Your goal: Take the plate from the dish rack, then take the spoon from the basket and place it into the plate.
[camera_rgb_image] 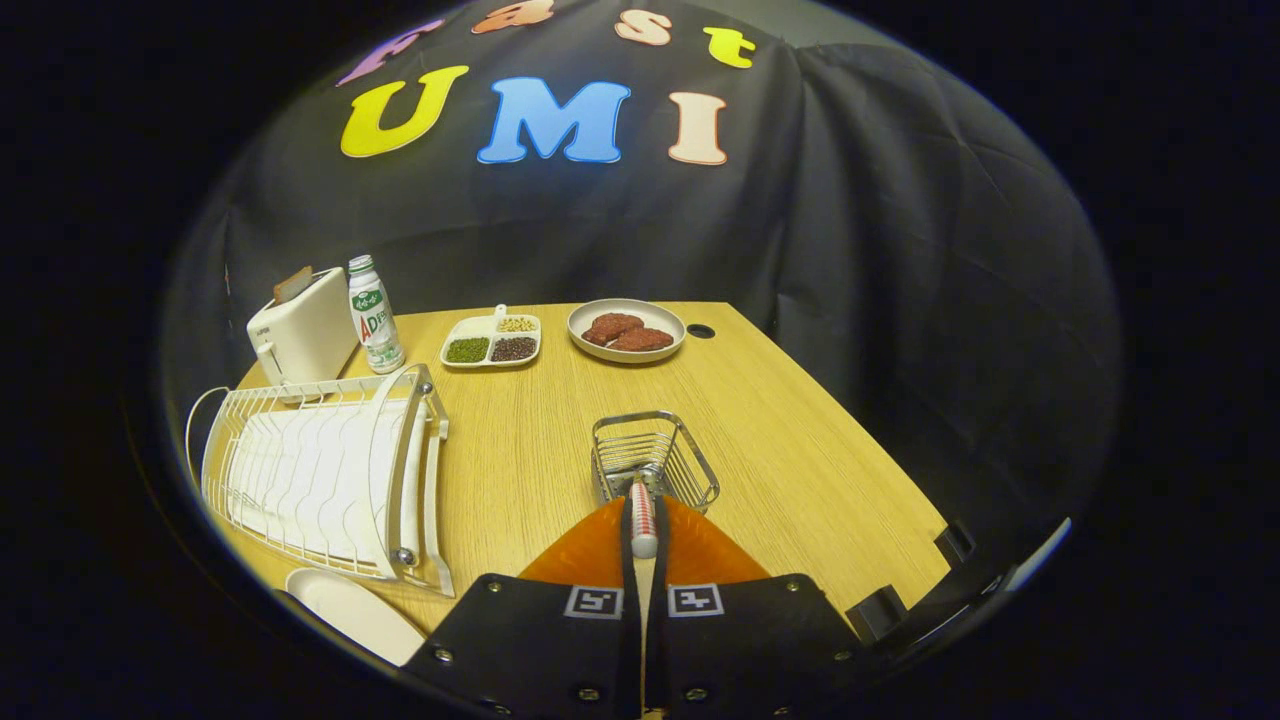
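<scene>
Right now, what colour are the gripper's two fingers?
Orange, clearest in the gripper view: the fingers are shut on the spoon handle.

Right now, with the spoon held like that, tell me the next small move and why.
Probably lift the gripper straight up. Its orange fingers are shut on the spoon, whose far end seems to reach into the wire basket. Once the spoon is free, carry it over to the white plate, which lies on the table beside the empty dish rack.

A light wooden table (780, 420) with a small round hole near its far edge stands before draped black cloth walls (900, 220), dimly lit
</scene>
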Tool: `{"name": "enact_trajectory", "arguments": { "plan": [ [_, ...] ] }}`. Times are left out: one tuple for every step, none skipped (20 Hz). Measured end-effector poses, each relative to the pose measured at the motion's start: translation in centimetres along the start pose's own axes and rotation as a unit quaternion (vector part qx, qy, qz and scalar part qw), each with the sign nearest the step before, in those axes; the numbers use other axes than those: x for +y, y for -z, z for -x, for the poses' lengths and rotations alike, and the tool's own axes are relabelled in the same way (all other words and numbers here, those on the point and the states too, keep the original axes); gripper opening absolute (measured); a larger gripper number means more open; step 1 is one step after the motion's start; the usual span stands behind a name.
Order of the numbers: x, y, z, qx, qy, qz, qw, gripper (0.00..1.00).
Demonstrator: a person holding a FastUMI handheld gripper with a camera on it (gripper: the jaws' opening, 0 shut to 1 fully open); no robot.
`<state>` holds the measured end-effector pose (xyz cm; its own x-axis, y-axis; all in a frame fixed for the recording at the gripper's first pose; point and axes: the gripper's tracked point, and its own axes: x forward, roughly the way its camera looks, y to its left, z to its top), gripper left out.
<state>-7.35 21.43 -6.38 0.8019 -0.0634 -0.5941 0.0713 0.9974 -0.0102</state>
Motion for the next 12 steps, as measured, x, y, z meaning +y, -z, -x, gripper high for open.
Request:
{"name": "enact_trajectory", "arguments": {
  "plan": [
    [-0.2, -0.1, 0.4, -0.002, 0.005, 0.000, 1.000, 0.02],
    [-0.3, -0.5, 0.7, -0.005, 0.008, 0.001, 1.000, 0.02],
    [-0.2, -0.7, 1.1, -0.008, 0.010, 0.003, 1.000, 0.02],
    [-0.2, -1.1, 1.4, -0.013, 0.012, 0.007, 1.000, 0.02],
    [0.0, -1.4, 1.7, -0.017, 0.014, 0.011, 1.000, 0.02],
    [0.1, -1.8, 2.1, -0.019, 0.017, 0.015, 1.000, 0.02],
    [0.2, -2.0, 2.5, -0.023, 0.017, 0.017, 0.999, 0.02],
    [0.4, -2.2, 2.9, -0.026, 0.019, 0.021, 0.999, 0.02],
    [0.6, -2.4, 3.2, -0.030, 0.021, 0.025, 0.999, 0.02],
    [0.8, -2.8, 3.8, -0.033, 0.022, 0.032, 0.999, 0.02],
    [1.0, -3.0, 4.4, -0.037, 0.024, 0.039, 0.998, 0.02],
    [1.2, -3.5, 5.2, -0.043, 0.025, 0.047, 0.998, 0.02]
  ]
}}
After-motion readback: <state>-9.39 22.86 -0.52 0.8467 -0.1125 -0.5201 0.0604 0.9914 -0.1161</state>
